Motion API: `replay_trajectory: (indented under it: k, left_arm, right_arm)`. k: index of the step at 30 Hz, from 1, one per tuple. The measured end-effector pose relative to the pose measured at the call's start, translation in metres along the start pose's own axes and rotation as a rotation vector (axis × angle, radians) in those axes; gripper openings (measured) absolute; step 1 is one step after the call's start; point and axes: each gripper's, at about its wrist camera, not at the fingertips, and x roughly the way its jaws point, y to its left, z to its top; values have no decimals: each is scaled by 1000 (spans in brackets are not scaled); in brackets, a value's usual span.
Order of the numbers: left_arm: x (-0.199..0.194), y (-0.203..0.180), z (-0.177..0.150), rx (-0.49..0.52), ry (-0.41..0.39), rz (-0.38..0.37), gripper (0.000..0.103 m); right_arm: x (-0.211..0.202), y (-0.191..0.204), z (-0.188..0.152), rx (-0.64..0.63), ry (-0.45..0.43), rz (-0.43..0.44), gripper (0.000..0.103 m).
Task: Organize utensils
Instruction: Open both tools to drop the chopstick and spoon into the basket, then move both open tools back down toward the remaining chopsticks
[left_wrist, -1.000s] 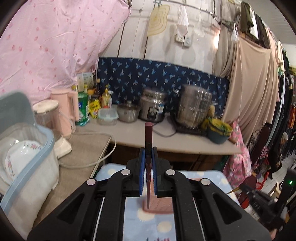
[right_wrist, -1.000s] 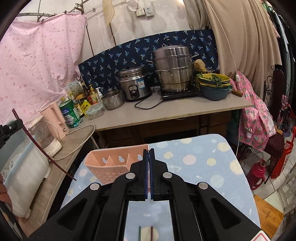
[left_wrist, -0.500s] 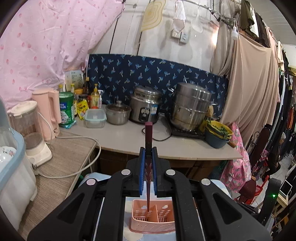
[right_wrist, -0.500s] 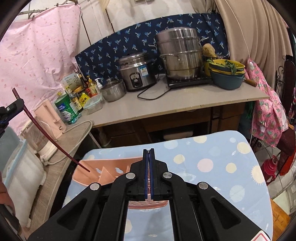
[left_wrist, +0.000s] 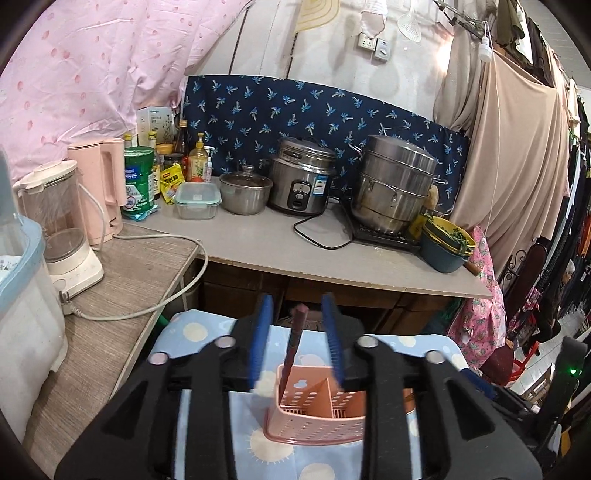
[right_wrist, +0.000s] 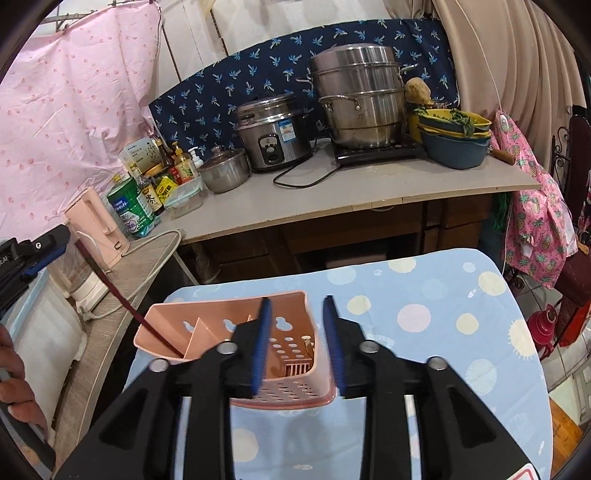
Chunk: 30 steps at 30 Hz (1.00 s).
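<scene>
A pink perforated utensil holder (left_wrist: 317, 413) (right_wrist: 229, 332) stands on the blue dotted tablecloth (right_wrist: 424, 317). A dark red chopstick (left_wrist: 293, 347) (right_wrist: 122, 295) leans in the holder's left compartment, its tip inside. My left gripper (left_wrist: 297, 339) is open, its blue pads apart on either side of the chopstick and not touching it; it also shows at the left edge of the right wrist view (right_wrist: 33, 254). My right gripper (right_wrist: 297, 343) is open and empty, just above the holder's near right part.
A grey counter (left_wrist: 295, 251) behind holds a rice cooker (left_wrist: 301, 177), a steamer pot (left_wrist: 395, 184), a small pot (left_wrist: 243, 188), bottles and stacked bowls (left_wrist: 445, 243). At left stand a blender (left_wrist: 62, 229), a pink kettle (left_wrist: 101, 181) and a plastic bin (left_wrist: 22, 295).
My left gripper opened and let go of the chopstick, which now leans in the holder. My right gripper opened and moved closer over the holder.
</scene>
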Motion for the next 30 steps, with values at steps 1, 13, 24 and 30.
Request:
replay_trajectory:
  k: [1,13,24,30]
  left_arm:
    - [-4,1,-1,0,-4,2,37]
    - [-65,10,-52,50,36,25,55]
    - [-104,24,-145,100,141,59,55]
    - [-117,32,-186,116,190,85,55]
  right_arm:
    - [-5,1,-1,1,-4,5,34]
    - [-69,12,-55,-29,3,-8,43]
    - [-122,11,-143,-64,60,-52,45]
    - [-130,3,-185,-64,118,-77,45]
